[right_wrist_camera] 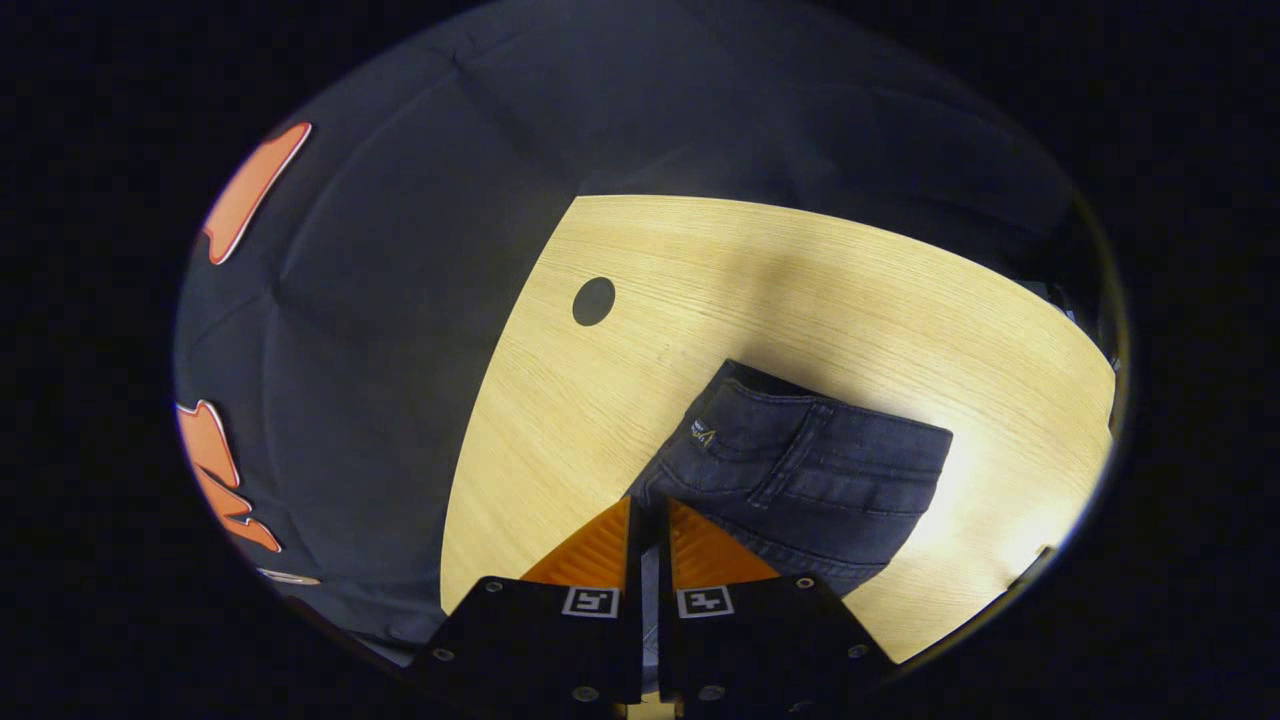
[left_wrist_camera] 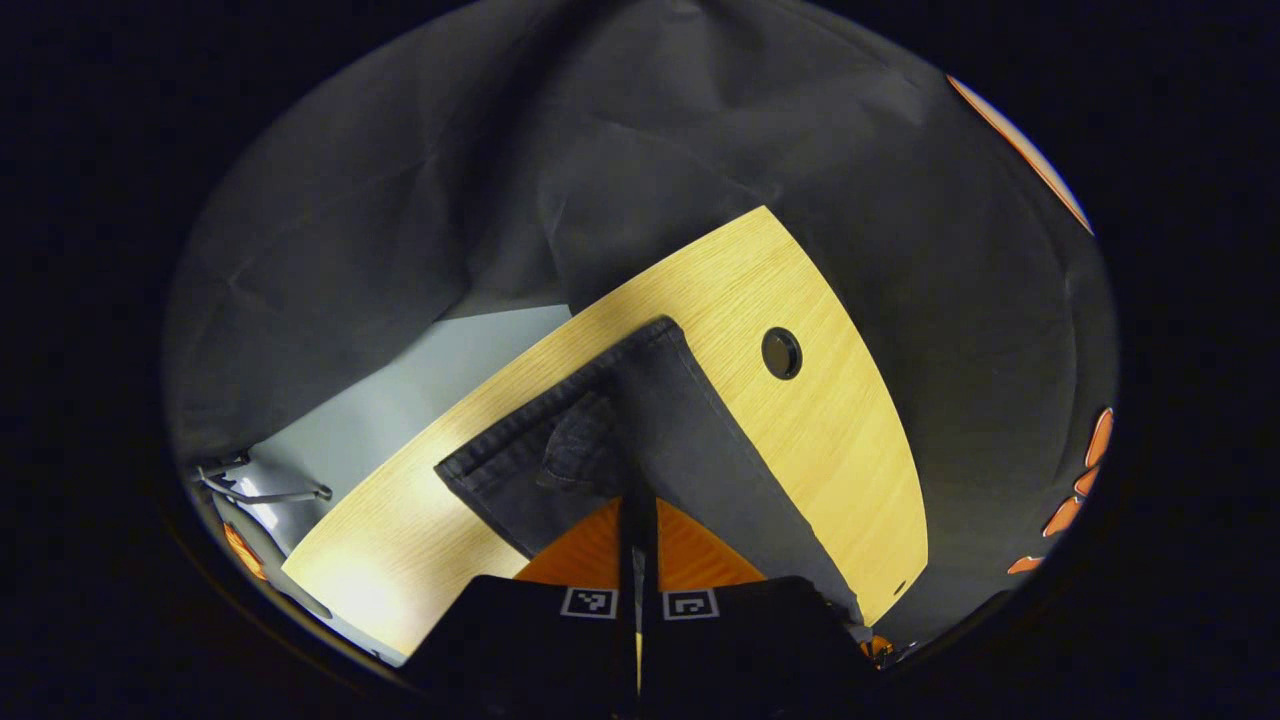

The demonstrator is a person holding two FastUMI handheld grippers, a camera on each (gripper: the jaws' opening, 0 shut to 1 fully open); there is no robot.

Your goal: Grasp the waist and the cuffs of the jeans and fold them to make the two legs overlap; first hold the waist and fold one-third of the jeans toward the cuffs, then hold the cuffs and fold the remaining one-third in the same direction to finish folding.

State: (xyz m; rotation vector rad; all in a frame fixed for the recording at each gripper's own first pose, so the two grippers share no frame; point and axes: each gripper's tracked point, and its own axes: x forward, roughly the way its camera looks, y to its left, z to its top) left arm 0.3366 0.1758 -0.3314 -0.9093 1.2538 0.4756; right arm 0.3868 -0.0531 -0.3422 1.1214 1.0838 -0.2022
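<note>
On the pale wood worktop (right_wrist_camera: pixel 800 290) the jeans (right_wrist_camera: pixel 810 470) are lying as a dark, already narrowed bundle, and I am holding them at two places. My left tongs (left_wrist_camera: pixel 637 520) are clenching a dark fold of denim that is running up between the two fingers; ahead of them the cloth (left_wrist_camera: pixel 620 430) is stretching away toward the worktop's far corner, ending in a stitched hem or band. My right tongs (right_wrist_camera: pixel 648 530) are closing nearly to touching at the near edge of the bundle, at the end with the seams and pocket stitching. They seem to be pinching its edge, though the tips are hiding exactly how much cloth is between them.

What the coming move is turning on, as I judge it: the long axis of the jeans is running forward from each pair of tongs, so any fold has to be carried along that line, away from me, with both hands travelling together to keep the legs stacked. Which third is in hand I cannot tell for sure.

The worktop is smooth, with a round cable hole (right_wrist_camera: pixel 593 301) near its edge, beside the jeans. Black cloth (left_wrist_camera: pixel 400 200) is hanging around the booth, and grey floor (left_wrist_camera: pixel 420 390) is showing past the worktop's left edge.
</note>
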